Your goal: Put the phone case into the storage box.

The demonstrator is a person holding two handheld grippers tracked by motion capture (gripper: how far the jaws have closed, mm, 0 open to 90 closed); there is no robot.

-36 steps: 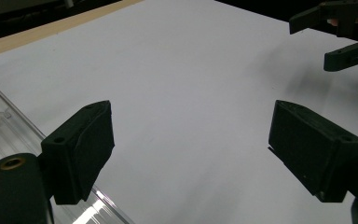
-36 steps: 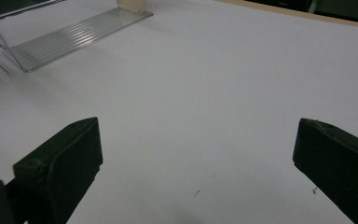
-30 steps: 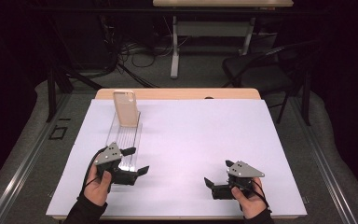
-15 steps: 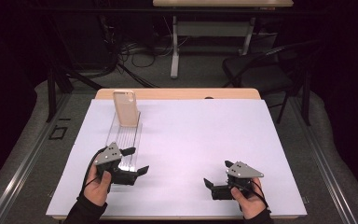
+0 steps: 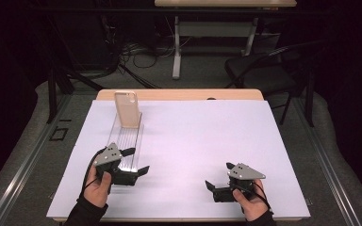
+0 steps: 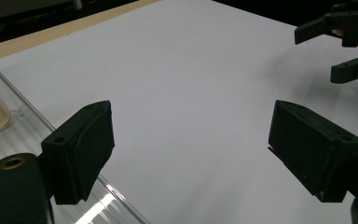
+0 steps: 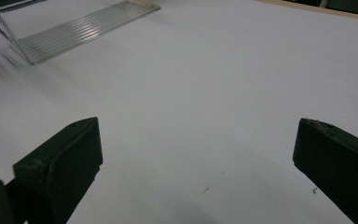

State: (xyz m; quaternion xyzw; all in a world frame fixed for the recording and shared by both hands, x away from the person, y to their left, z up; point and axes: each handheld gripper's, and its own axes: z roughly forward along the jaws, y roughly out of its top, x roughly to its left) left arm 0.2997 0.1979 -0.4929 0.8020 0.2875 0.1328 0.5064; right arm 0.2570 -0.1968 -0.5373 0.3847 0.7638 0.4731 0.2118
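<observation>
Beside the left gripper [image 5: 131, 165], the clear rack [image 5: 128, 143] runs lengthwise away.

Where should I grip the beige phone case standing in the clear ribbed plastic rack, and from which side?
Probably take the beige phone case by its upper half, jaws across its thin front and back. It stands nearly upright at the far end of the clear ribbed plastic rack, its top free. The open left gripper is nearest; come from above.

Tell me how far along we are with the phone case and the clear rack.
Done: the phone case stands upright at the clear rack's far end. In hand: nothing; left gripper by the rack's near end and right gripper are open. Left: hard to judge, possibly lifting the case out.
</observation>
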